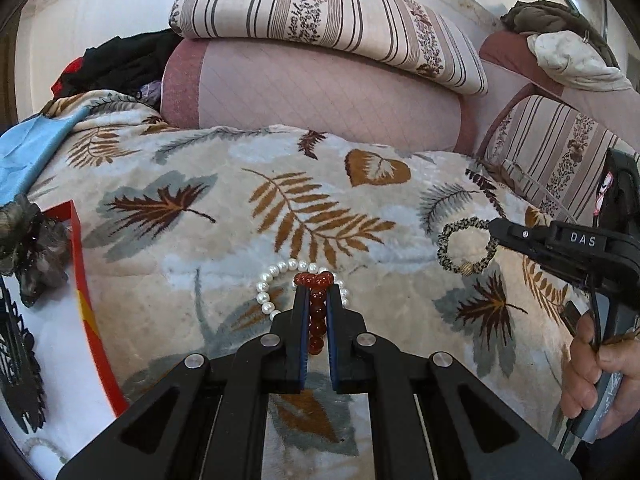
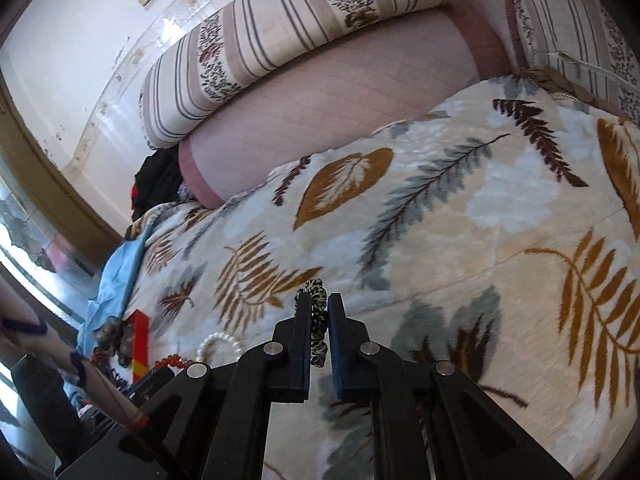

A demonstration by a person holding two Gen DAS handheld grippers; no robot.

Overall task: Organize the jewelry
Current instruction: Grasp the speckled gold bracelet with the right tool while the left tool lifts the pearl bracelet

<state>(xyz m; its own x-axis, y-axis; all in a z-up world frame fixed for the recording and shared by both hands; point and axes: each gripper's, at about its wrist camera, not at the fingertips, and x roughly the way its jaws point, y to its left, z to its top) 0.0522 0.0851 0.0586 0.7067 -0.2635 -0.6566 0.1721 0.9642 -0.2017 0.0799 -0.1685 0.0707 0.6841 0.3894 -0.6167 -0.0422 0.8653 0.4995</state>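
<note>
Two grippers, each pinching a bracelet

We see the left gripper (image 1: 317, 292) with its jaws pressed together on a red bead bracelet (image 1: 316, 312), the beads running down between the fingers and a few bunched past the tips. Our right gripper (image 2: 319, 300) is likewise clamped, on a leopard-print band (image 2: 318, 320) that stands edge-on between its fingers; from the left wrist view that same band shows as a full ring (image 1: 468, 245) hanging from the tips at the right, with a hand (image 1: 596, 376) on the handle below.

Underneath lies a plush blanket (image 1: 224, 184) printed with brown and grey leaves. Striped cushions (image 1: 320, 12) and a pink quilted bolster (image 1: 320, 92) are stacked at the far side against a white wall, with dark clothes at the far left.

A pearl bracelet (image 1: 276, 280) rests on the blanket just behind the left gripper's tips. At the near left sits a red-edged box (image 1: 82, 280) holding dark ornaments, well apart from the right gripper.
</note>
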